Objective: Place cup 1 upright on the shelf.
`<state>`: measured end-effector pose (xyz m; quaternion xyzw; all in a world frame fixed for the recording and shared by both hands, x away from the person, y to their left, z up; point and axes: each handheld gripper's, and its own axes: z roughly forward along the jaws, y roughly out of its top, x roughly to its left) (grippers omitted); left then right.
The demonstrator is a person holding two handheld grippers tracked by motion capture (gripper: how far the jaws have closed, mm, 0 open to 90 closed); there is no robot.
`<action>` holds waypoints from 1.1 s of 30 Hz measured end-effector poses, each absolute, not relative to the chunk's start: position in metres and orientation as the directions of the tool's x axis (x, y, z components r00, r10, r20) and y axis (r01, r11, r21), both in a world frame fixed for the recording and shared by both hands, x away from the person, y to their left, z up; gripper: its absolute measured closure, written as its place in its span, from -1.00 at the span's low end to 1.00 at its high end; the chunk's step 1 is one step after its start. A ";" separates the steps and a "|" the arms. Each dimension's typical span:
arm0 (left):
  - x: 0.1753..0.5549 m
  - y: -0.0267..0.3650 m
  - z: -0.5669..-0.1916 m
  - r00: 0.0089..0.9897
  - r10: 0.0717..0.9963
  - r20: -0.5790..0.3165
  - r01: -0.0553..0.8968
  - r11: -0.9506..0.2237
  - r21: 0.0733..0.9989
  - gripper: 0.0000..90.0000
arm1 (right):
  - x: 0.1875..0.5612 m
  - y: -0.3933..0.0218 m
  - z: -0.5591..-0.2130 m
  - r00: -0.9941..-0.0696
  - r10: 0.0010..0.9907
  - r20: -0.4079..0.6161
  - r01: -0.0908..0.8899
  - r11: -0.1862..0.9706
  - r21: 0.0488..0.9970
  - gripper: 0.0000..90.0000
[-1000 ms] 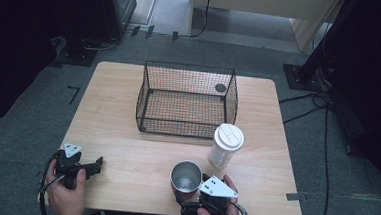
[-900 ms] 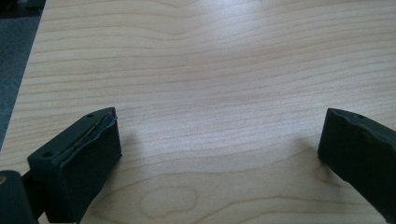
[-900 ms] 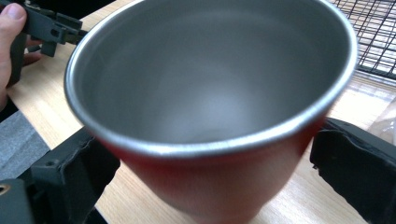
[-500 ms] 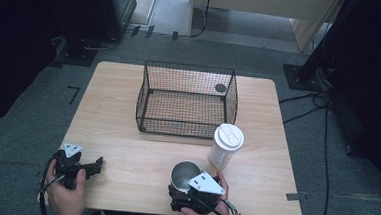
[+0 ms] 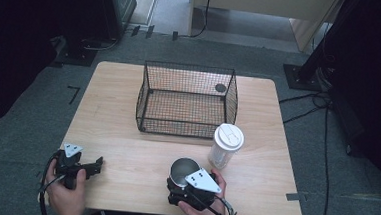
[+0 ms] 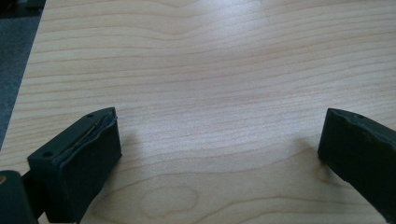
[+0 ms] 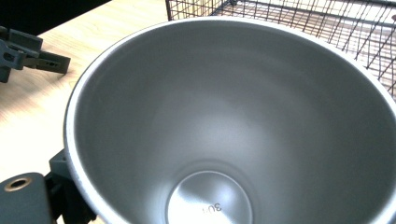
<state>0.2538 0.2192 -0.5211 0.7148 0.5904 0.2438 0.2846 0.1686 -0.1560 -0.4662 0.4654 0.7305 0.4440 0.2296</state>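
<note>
Tabletop evenly lit from above, room edges dark. High view slightly soft. Steel cup interior shows soft sheen, close rim blurred. Faint shadows under left hand-held gripper jaws.

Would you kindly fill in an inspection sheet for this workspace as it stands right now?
Surface: wooden table, bare grain, no spills seen.
Job's things: steel cup upright, empty, at the right tool; its jaws have just been closing, grip not confirmable.
Clutter: wire basket with a small dark round thing inside; lidded white cup beside the steel cup.
Grippers: left tool open over bare wood.
Cables: one trails from each tool; more on the floor.
Surroundings: grey carpet, dark stands.
</note>
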 end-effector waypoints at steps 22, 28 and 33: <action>0.254 0.219 -0.521 0.185 0.983 0.013 0.707 -0.142 0.693 -1.00 | 0.194 -0.136 -0.425 -0.473 0.879 0.061 0.399 0.152 0.904 -0.83; 0.254 0.219 -0.521 0.185 0.983 0.013 0.706 -0.142 0.694 -1.00 | 0.202 -0.131 -0.415 -0.477 0.877 0.054 0.382 0.152 0.912 -0.83; 0.254 0.219 -0.521 0.184 0.983 0.013 0.706 -0.141 0.694 -1.00 | 0.209 -0.125 -0.406 -0.478 0.877 0.049 0.369 0.150 0.917 -0.83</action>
